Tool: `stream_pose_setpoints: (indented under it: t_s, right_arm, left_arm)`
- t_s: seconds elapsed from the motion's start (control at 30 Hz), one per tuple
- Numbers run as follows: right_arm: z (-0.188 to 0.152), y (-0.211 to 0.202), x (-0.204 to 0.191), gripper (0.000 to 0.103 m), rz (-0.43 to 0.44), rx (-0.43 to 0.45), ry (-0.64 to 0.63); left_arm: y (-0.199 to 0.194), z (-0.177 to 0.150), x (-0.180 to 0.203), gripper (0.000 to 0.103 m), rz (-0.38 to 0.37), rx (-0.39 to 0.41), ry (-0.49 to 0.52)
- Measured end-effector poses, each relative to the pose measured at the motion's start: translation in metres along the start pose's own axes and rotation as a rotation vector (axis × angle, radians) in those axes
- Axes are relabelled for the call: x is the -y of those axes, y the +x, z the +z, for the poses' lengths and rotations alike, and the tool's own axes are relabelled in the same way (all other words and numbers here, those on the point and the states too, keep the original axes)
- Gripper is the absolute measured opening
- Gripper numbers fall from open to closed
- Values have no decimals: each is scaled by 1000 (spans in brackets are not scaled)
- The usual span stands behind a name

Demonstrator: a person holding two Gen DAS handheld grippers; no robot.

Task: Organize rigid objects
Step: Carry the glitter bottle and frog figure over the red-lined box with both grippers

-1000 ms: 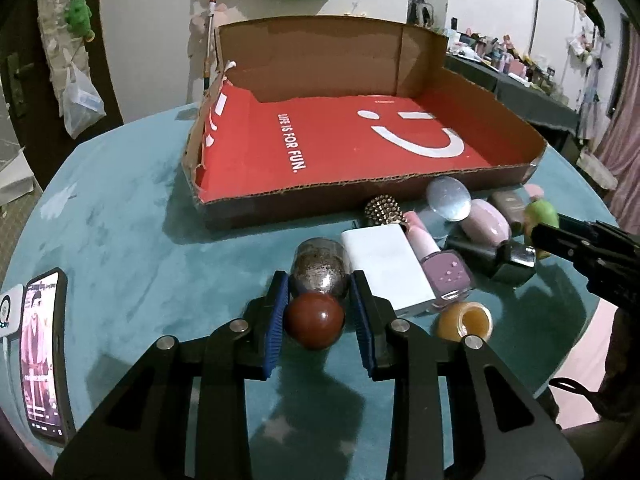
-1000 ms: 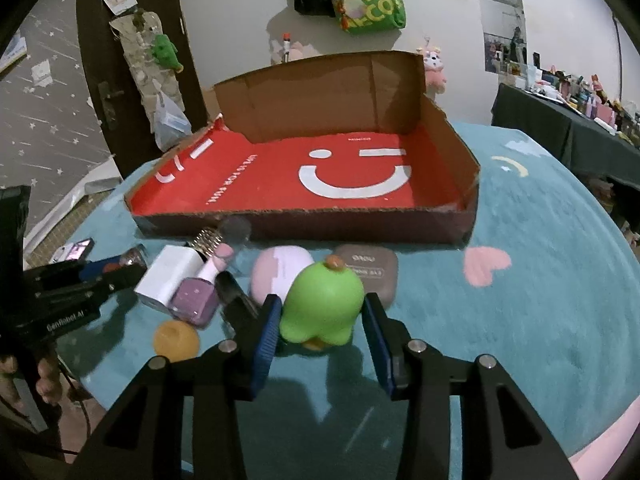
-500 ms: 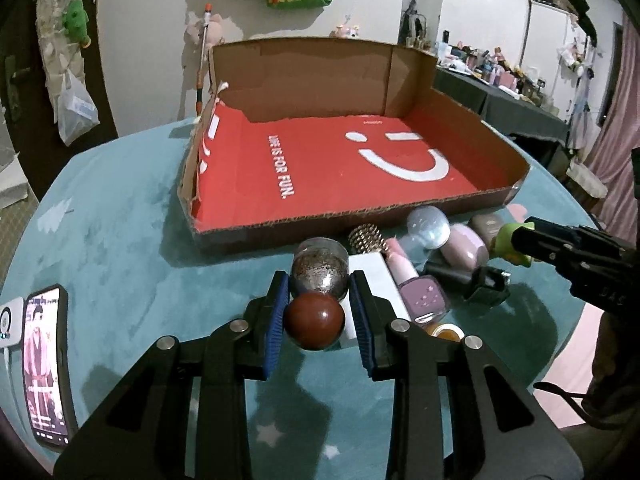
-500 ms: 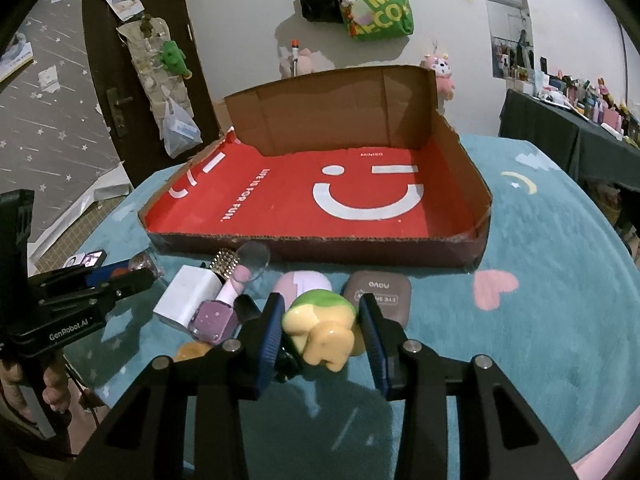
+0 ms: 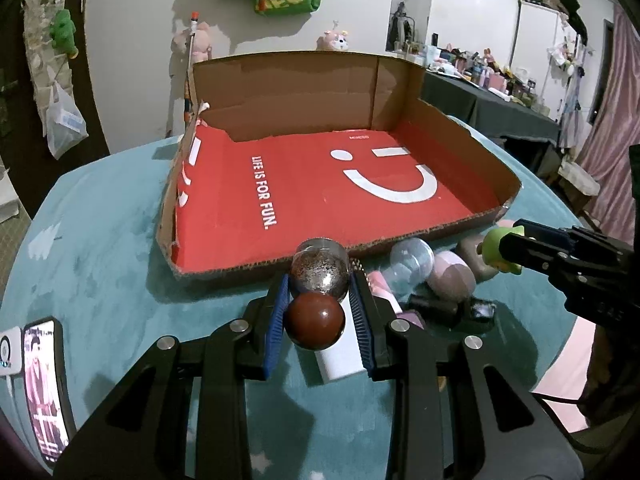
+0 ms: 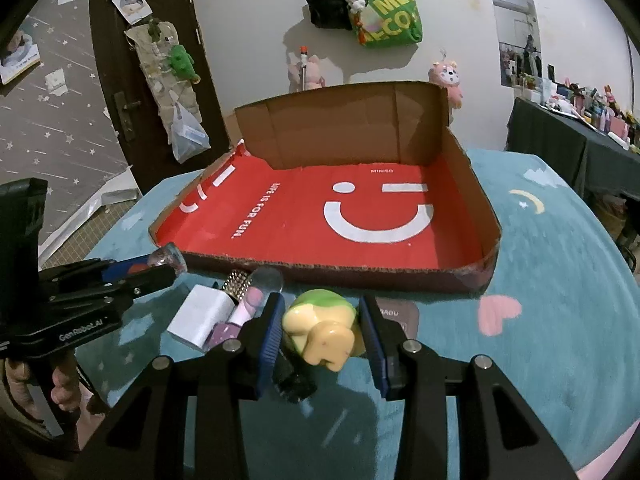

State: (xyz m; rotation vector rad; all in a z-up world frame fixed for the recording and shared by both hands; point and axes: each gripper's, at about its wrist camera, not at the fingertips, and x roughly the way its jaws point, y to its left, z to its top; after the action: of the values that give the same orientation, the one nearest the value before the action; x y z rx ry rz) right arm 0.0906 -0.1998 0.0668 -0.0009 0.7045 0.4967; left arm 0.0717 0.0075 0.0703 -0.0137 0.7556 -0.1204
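Both loads airborne just short of the red-floored cardboard box (image 5: 320,184), above the teal counter (image 5: 96,264). Left gripper (image 5: 320,312) jaws clenched on a glitter bottle (image 5: 318,272) with a brown ball cap; right gripper (image 6: 322,332) jaws grasping a green toy figure (image 6: 320,320), tipped base toward the camera. Best carried over the low front wall with clearance, set apart on the bare floor, released only once resting. Remaining clutter (image 6: 224,312) waiting beside the wall.

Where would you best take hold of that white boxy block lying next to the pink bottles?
I'd grip the white block across its two long flat sides, coming down from above. It lies flat, and the pink bottle presses against one side, so a level approach looks crowded.
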Motion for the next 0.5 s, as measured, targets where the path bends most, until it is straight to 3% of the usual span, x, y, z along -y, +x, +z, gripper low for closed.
stream_pose_setpoints:
  t_s: [0.5]
  right_arm:
    - [40,22,6,41,-5,27,-21]
  left_arm:
    - [27,45,-2,29,1,-10,-4]
